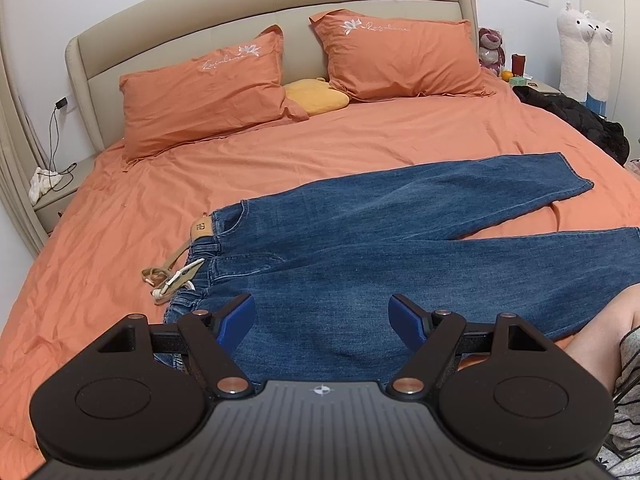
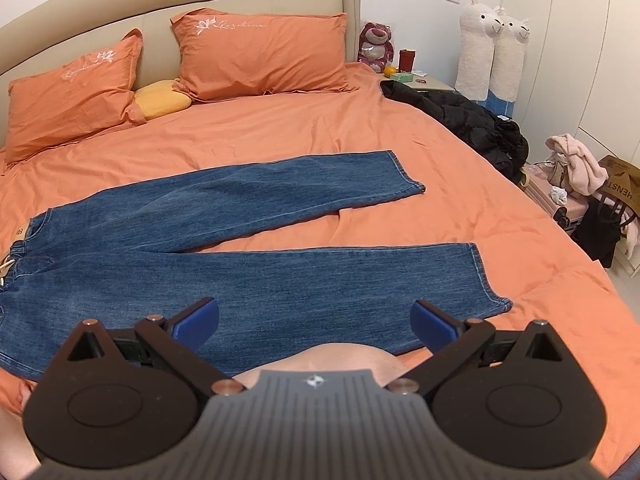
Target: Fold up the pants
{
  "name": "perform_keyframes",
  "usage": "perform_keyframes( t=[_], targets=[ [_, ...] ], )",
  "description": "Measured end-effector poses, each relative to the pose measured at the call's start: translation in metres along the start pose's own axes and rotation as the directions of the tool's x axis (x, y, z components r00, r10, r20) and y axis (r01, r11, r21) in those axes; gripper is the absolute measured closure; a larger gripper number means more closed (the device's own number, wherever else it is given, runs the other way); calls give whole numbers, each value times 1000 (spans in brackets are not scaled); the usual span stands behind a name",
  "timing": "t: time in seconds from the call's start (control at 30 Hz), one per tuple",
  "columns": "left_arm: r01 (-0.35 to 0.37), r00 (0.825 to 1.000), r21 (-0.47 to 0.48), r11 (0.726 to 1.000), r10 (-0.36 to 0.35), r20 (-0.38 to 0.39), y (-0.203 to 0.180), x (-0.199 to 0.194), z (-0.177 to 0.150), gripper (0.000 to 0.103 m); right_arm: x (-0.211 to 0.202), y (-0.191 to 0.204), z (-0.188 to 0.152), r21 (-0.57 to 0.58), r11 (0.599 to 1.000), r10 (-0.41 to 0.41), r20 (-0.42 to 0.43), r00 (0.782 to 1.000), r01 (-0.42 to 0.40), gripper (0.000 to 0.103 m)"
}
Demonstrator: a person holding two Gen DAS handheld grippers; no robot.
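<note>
here, the bed (image 1: 120, 208) is taking up most of both views, its orange sheet lying wrinkled under everything and its beige padded headboard (image 1: 240, 12) curving along the wall. the blue jeans (image 1: 340, 264) are lying flat and unfolded across the near half of the sheet, waistband pointing to the left side of the bed and the two legs spreading apart in a v toward the right; the far leg is ending well short of the pillows, the near leg is running along the bed's near edge. two orange pillows (image 2: 256, 56) are leaning against the headboard, with a yellow cushion (image 2: 162, 100) sitting between them. a black jacket (image 2: 464, 120) is lying crumpled at the far right edge of the bed, near two white alpaca plush toys (image 2: 492, 52) standing against the wall. the left gripper (image 1: 322, 320) is hovering over the seat of the jeans just beside the waistband, its blue-padded jaws spread wide and holding nothing. the right gripper (image 2: 316, 320) is hovering over the near leg toward its hem, jaws likewise spread wide and empty. a tan belt (image 1: 172, 266) is trailing loose from the waistband onto the sheet, and a tan leather patch (image 1: 200, 230) is showing at the waistband's far corner.
</note>
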State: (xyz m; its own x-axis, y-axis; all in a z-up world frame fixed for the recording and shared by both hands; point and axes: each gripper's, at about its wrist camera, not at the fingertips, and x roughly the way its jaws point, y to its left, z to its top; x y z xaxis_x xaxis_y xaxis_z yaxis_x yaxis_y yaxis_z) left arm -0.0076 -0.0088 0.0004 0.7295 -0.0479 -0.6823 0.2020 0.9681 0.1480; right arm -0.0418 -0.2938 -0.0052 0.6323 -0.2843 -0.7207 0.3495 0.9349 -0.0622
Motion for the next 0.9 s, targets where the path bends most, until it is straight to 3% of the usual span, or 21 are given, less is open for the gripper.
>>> perform_keyframes(
  t=[0.9],
  targets=[
    [0,1000,1,1000,0,-3,-2,0,4,14,-2,-2,0,1,1000,-5,3,1000,5,5]
  ],
)
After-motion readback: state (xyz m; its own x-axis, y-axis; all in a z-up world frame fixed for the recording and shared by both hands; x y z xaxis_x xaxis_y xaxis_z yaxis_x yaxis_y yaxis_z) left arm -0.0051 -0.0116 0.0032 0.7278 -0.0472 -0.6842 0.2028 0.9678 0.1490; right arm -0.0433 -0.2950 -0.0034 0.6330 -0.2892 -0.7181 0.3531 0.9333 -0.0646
